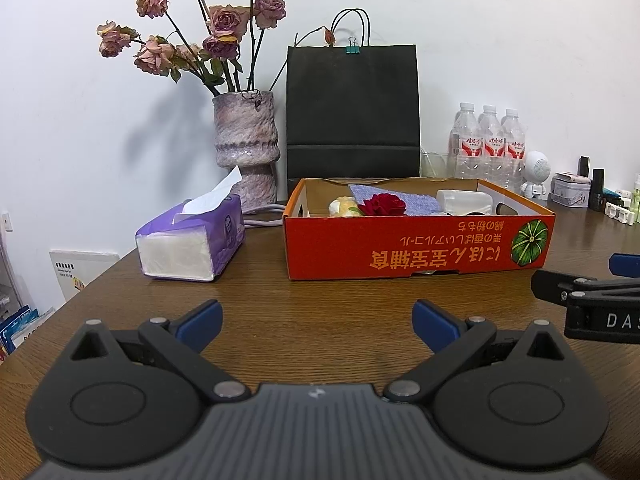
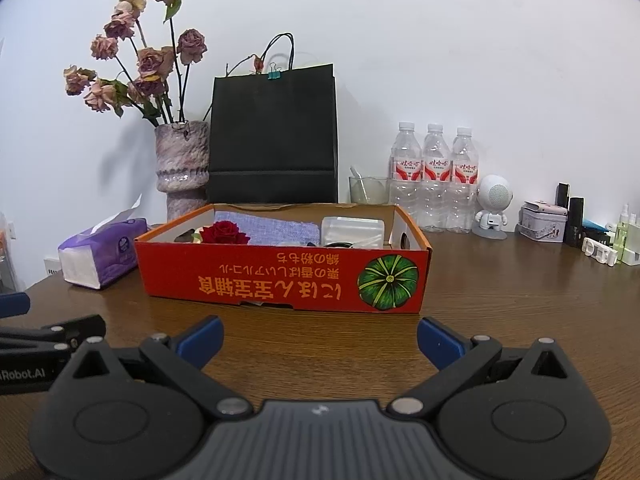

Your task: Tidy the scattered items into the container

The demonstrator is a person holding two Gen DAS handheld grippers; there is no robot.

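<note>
Hovering with jaws spread and empty, left gripper [image 1: 317, 326] and right gripper [image 2: 320, 342] should scan the tabletop [image 1: 360, 312] beyond the red box [image 1: 400, 248] for strays.

Orange box [image 1: 400, 248], green pumpkin print [image 1: 530, 242]

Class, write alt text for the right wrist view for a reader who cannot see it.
An open right gripper with blue-tipped fingers hovers empty over a brown wooden table, facing an orange cardboard box holding a red rose, a blue woven cloth and a clear plastic container.
</note>
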